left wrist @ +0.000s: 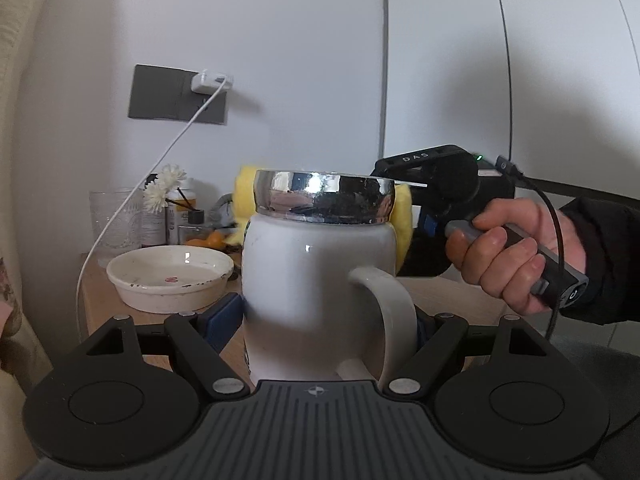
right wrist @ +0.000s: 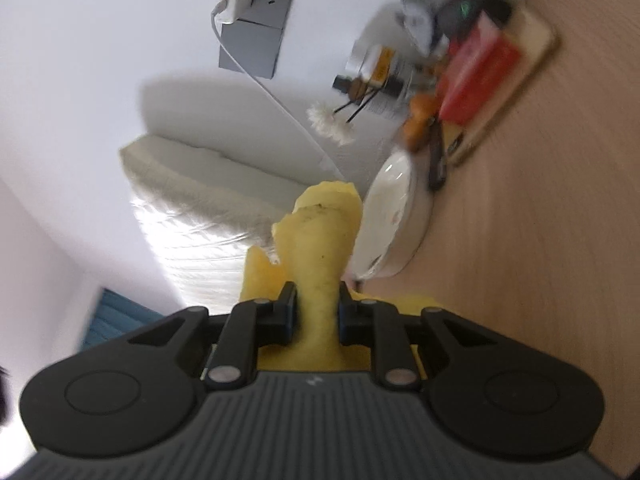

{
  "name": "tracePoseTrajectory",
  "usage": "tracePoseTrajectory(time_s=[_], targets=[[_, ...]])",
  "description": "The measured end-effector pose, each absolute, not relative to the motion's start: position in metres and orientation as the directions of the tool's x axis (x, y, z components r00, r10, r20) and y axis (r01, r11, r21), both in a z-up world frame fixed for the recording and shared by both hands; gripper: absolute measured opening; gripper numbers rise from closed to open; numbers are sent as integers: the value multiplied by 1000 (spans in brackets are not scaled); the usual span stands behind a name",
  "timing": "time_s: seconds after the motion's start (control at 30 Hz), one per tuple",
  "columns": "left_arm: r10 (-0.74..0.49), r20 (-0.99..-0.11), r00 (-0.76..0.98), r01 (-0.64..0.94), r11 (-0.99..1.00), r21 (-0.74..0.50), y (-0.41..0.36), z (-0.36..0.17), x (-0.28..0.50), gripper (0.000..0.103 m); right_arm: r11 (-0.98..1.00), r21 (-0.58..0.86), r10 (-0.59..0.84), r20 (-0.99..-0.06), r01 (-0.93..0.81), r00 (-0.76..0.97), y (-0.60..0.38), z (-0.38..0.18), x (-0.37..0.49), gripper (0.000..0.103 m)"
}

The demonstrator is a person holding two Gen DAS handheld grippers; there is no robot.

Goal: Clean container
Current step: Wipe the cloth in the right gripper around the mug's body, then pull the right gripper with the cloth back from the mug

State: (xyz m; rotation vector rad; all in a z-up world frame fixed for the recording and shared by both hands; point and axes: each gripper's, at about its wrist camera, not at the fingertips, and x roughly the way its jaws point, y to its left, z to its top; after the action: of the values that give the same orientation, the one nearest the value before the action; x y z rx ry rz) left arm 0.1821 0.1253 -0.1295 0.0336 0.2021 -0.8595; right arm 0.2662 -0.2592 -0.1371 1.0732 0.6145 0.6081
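A white ceramic mug (left wrist: 312, 280) with a shiny silver rim and a handle facing me is held upright above the wooden table. My left gripper (left wrist: 320, 320) is shut on the mug's body, its blue pads pressed on both sides. My right gripper (right wrist: 314, 312) is shut on a yellow sponge (right wrist: 320, 240), rolled so the table looks vertical in its view. In the left wrist view the sponge (left wrist: 402, 216) sticks out on both sides behind the mug's rim. The hand-held right gripper body (left wrist: 452, 192) is at the mug's right. The mug does not show in the right wrist view.
A white shallow dish (left wrist: 170, 276) sits on the wooden table (left wrist: 452, 292) left of the mug; it also shows in the right wrist view (right wrist: 396, 216). Behind it stand a glass (left wrist: 114, 220), bottles with reeds and flowers, oranges. A white charger cable (left wrist: 168, 152) hangs from a wall socket.
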Motion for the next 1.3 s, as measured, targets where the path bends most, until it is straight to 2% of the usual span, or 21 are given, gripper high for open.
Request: tracePoseTrajectory(time_s=[0.1, 0.23, 0.33, 0.43, 0.63, 0.7, 0.77, 0.8, 0.87, 0.9, 0.97, 1.13, 1.3], targets=[[-710, -188, 679, 714, 698, -60, 118, -130, 175, 83, 579, 797, 597, -271, -172, 755, -263, -111, 261, 21], [-646, -193, 738, 641, 761, -97, 108, -131, 165, 83, 872, 480, 349, -475, -95, 807, -255, -91, 266, 21], [-600, -201, 774, 592, 799, -106, 102, -130, 157, 83, 971, 232, 177, -545, -55, 820, -243, -90, 269, 21], [-562, -209, 800, 548, 827, -125, 97, -130, 153, 83, 993, 107, 100, -575, -46, 812, -231, -101, 279, 21], [-519, -213, 828, 501, 855, -135, 92, -130, 144, 83, 998, 49, 55, -596, -32, 801, -226, -120, 285, 28], [-509, -215, 833, 490, 861, -139, 91, -131, 143, 83, 999, 34, 41, -590, -27, 806, -223, -122, 288, 35], [-494, -219, 841, 477, 869, -129, 89, -131, 141, 83, 999, 22, 37, -587, -29, 809, -219, -124, 292, 49], [-489, -220, 844, 472, 872, -125, 87, -131, 140, 83, 999, 18, 36, -587, -32, 809, -217, -123, 293, 52], [-481, -226, 847, 464, 877, -125, 84, -130, 138, 83, 999, 9, 36, -592, -38, 805, -214, -124, 298, 66], [-480, -224, 848, 463, 877, -128, 84, -130, 137, 83, 999, 2, 38, -595, -46, 803, -212, -124, 302, 70], [-479, -222, 850, 458, 878, -138, 82, -129, 137, 83, 999, 5, 34, -604, -38, 796, -211, -125, 312, 85], [-468, -223, 855, 447, 883, -142, 77, -130, 135, 83, 998, 36, 57, -635, -44, 771, -210, -128, 326, 103], [-449, -235, 862, 429, 893, -134, 75, -132, 138, 83, 998, 39, 65, -634, -52, 770, -209, -128, 327, 103]])
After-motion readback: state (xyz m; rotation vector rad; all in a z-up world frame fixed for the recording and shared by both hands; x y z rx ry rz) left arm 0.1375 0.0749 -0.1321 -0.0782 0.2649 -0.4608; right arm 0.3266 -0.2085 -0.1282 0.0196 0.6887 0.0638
